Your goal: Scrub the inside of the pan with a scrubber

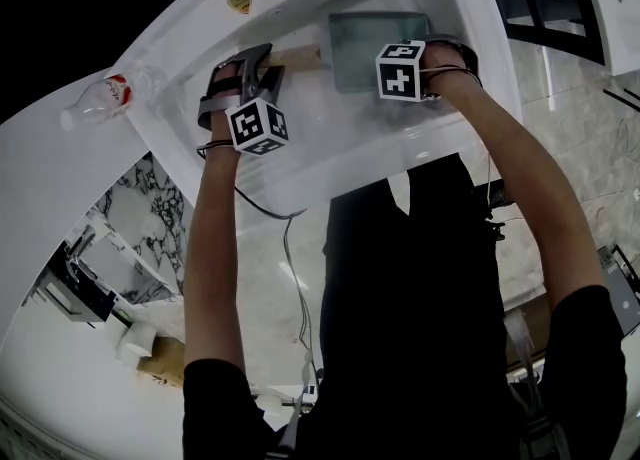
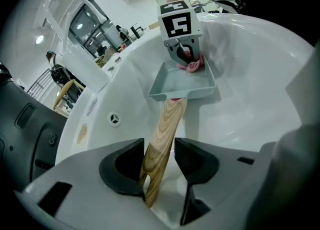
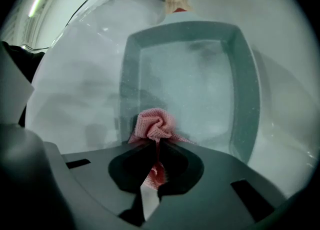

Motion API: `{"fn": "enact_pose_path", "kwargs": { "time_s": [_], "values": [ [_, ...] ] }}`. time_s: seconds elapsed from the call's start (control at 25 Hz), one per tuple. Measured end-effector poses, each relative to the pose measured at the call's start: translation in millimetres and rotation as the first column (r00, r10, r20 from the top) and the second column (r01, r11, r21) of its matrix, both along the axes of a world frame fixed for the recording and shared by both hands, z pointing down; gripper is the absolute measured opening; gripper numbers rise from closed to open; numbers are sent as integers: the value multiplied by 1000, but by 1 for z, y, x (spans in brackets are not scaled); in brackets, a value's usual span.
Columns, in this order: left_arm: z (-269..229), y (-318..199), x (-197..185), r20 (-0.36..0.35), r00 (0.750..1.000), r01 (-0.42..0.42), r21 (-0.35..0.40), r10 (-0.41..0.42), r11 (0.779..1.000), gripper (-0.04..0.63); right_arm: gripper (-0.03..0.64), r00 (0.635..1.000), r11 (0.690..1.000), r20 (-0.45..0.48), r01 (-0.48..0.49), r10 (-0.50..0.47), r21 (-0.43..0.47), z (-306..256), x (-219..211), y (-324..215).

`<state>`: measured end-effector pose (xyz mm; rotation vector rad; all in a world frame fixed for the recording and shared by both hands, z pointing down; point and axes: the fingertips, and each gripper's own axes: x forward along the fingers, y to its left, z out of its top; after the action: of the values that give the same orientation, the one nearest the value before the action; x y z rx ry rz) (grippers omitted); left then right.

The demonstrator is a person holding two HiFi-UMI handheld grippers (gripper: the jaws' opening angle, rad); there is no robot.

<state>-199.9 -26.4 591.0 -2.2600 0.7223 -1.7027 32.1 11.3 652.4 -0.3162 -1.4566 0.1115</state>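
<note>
Plainly, in the left gripper view, found the left gripper (image 2: 159, 166) clamped on the wooden handle (image 2: 165, 134), one jaw on each side of it, with the grey pan (image 2: 185, 86) straight ahead of the jaws, low in the white sink (image 2: 250, 74). Past the pan's far wall, saw the right gripper (image 2: 186, 56) pushing the pink scrubber (image 2: 194, 65) down inside.

In the right gripper view, found jaws pinched together on a fold of the scrubber, the bunched rest poking out just past the tips onto the pan's near inner edge.

In the head view, saw both grippers over the sink, pan between them.

Judged the thin pinch the weak spot: could lose the cloth on a hard stroke. Could also let the smooth handle twist in the left grip, skidding the pan.
</note>
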Motion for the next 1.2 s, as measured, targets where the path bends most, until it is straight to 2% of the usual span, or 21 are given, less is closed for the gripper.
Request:
{"fn": "enact_pose_path", "kwargs": {
  "time_s": [0.16, 0.28, 0.48, 0.56, 0.76, 0.84, 0.96, 1.08, 1.2],
  "values": [
    [0, 0, 1, 0, 1000, 0, 0, 0, 1000, 190, 38, 997, 988, 61, -62, 54, 140, -1, -6, -34],
    [0, -2, 0, 3, 1000, 3, 0, -3, 1000, 190, 38, 993, 949, 101, -93, 65, 300, -8, -13, -64],
    [3, 1, -1, 4, 1000, 12, -22, -12, 1000, 191, 38, 975, 899, 196, -174, 101, 401, -48, -18, -79],
    [3, 2, -1, 3, 1000, 22, -38, -21, 999, 192, 38, 966, 867, 243, -196, 90, 458, -76, -18, -84],
    [3, 3, -1, 2, 998, 67, -51, -67, 996, 195, 38, 940, 758, 339, -242, 29, 606, -146, -12, -94],
    [3, 3, -1, 4, 996, 92, -58, -92, 994, 195, 38, 919, 722, 393, -278, 9, 633, -174, -11, -92],
    [2, 4, -3, 0, 991, 135, -73, -136, 988, 195, 38, 884, 694, 468, -331, -10, 640, -207, -5, -81],
    [-9, 10, -5, -14, 978, 206, -63, -207, 977, 203, 38, 862, 692, 507, -360, -10, 626, -226, 7, -64],
    [-38, 15, 3, -82, 957, 280, 2, -278, 960, 202, 38, 832, 699, 555, -408, 19, 588, -240, 21, -49]
  ]
}}
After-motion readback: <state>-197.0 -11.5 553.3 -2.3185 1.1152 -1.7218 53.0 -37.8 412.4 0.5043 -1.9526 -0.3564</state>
